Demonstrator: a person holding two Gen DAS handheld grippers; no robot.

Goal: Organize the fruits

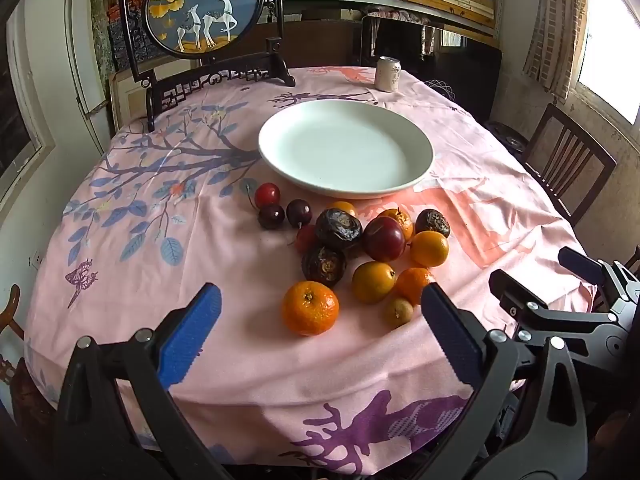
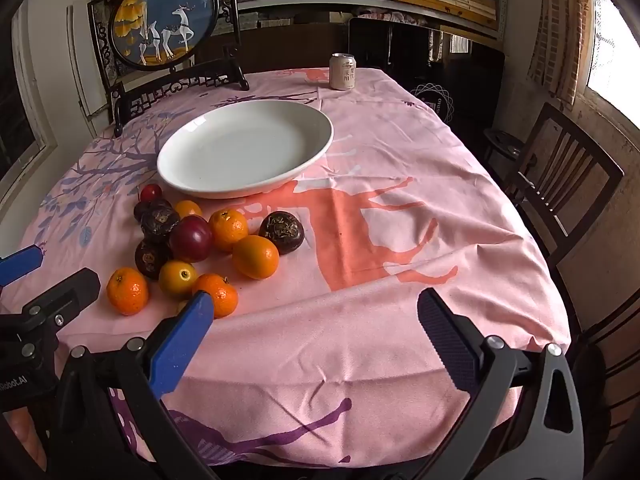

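Note:
A white plate (image 1: 280, 160) (image 2: 176, 176) stands empty on the pink tablecloth. In front of it lies a pile of fruit: a mandarin (image 1: 310, 308) (image 2: 127, 291) nearest me, several other oranges (image 1: 429, 248) (image 2: 256, 257), a dark red plum (image 1: 384, 239) (image 2: 191, 239), wrinkled passion fruits (image 1: 338, 227) (image 2: 282, 231), cherries (image 1: 267, 195) and a small longan (image 1: 399, 312). My left gripper (image 1: 320, 302) is open and empty, just short of the mandarin. My right gripper (image 2: 314, 312) is open and empty over bare cloth right of the pile.
A drink can (image 1: 387, 74) (image 2: 342, 71) stands at the table's far edge. A framed deer panel on a dark stand (image 1: 204, 12) (image 2: 164, 20) sits at the far left. A wooden chair (image 1: 568, 160) (image 2: 560, 176) stands on the right.

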